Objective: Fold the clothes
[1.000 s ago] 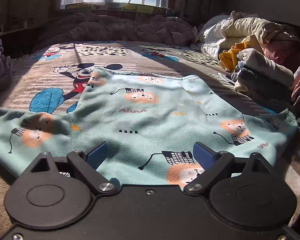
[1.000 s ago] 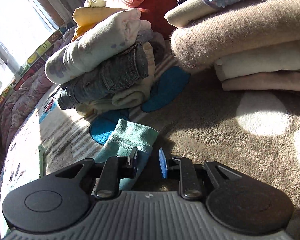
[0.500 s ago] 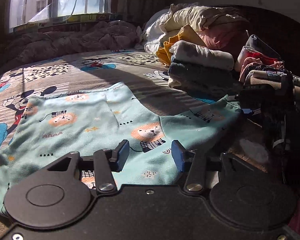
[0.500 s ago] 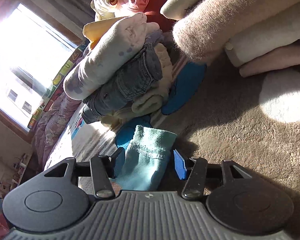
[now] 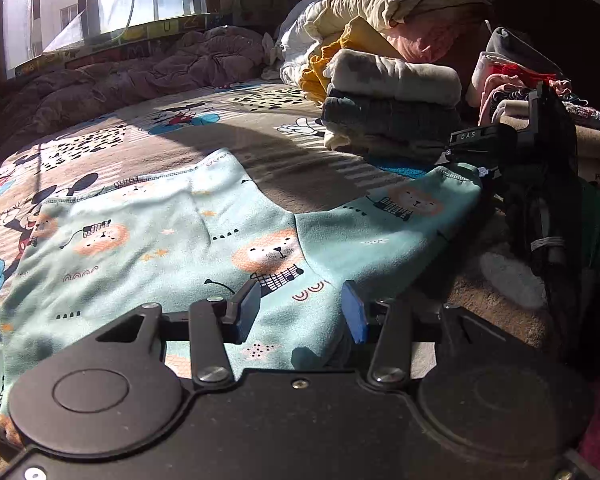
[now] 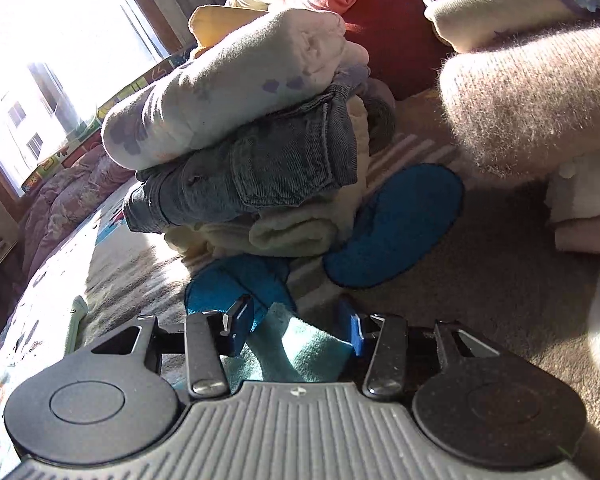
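Note:
A teal child's top with lion prints point(image 5: 188, 248) lies spread flat on the patterned bed cover. My left gripper point(image 5: 300, 310) is open, low over the top's near hem beside the right sleeve. The right sleeve point(image 5: 412, 208) stretches out to the right. My right gripper point(image 6: 292, 326) is open, and the teal sleeve cuff point(image 6: 304, 354) lies between its jaws, not pinched. The right gripper also shows in the left wrist view point(image 5: 484, 160) at the cuff end.
A stack of folded clothes with jeans point(image 6: 260, 168) stands just beyond the cuff. A fuzzy beige sweater pile point(image 6: 532, 100) is at the right. A crumpled purple quilt point(image 5: 140, 76) lies under the window. A loose heap of laundry point(image 5: 388, 4) sits at the far right.
The left gripper swung right along the hem toward the sleeve, and its jaws narrowed. The right gripper opened wider and moved forward over the cuff.

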Demonstrator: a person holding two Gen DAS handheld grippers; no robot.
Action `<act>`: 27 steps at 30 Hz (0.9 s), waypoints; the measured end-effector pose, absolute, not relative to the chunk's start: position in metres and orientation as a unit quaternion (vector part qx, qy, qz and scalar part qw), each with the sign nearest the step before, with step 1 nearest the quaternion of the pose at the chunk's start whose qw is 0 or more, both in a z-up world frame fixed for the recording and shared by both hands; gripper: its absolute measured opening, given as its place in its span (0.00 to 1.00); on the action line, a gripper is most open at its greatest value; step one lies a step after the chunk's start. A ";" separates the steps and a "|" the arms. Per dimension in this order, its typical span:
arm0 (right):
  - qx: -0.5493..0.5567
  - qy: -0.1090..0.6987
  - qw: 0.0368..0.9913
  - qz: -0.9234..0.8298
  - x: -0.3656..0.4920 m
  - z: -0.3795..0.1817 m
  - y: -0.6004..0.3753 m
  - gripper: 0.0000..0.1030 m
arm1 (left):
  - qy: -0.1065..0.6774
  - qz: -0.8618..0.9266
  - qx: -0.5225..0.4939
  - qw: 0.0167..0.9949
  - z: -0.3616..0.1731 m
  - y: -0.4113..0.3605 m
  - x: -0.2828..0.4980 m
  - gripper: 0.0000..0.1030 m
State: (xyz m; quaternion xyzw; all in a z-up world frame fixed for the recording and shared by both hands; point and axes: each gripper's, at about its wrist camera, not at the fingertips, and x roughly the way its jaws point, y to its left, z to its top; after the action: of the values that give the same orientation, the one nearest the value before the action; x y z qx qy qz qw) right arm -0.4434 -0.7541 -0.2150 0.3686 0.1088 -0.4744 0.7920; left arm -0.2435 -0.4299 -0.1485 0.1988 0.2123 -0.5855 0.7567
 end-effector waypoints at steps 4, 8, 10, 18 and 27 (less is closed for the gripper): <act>0.369 0.062 0.782 -0.498 -0.470 -0.203 -0.736 0.53 | 0.209 -0.568 0.202 0.770 -0.145 -0.394 -0.235 0.43; 0.322 0.028 0.804 -0.499 -0.488 -0.175 -0.698 0.54 | 0.214 -0.545 0.188 0.788 -0.145 -0.372 -0.225 0.43; 0.301 0.030 0.834 -0.462 -0.478 -0.164 -0.672 0.54 | 0.232 -0.538 0.169 0.792 -0.146 -0.372 -0.219 0.43; 0.220 0.121 0.945 -0.211 -0.372 -0.148 -0.559 0.30 | 0.249 -0.519 0.134 0.807 -0.152 -0.373 -0.211 0.43; 0.258 0.159 0.926 -0.226 -0.374 -0.176 -0.549 0.33 | 0.145 -0.607 0.286 0.727 -0.162 -0.380 -0.246 0.46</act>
State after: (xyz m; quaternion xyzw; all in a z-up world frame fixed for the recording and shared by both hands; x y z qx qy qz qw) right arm -0.3741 -0.5494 -0.1759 0.2581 0.1589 -0.2256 0.9259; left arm -0.2456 -0.3796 -0.1623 0.2855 0.1447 -0.6074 0.7271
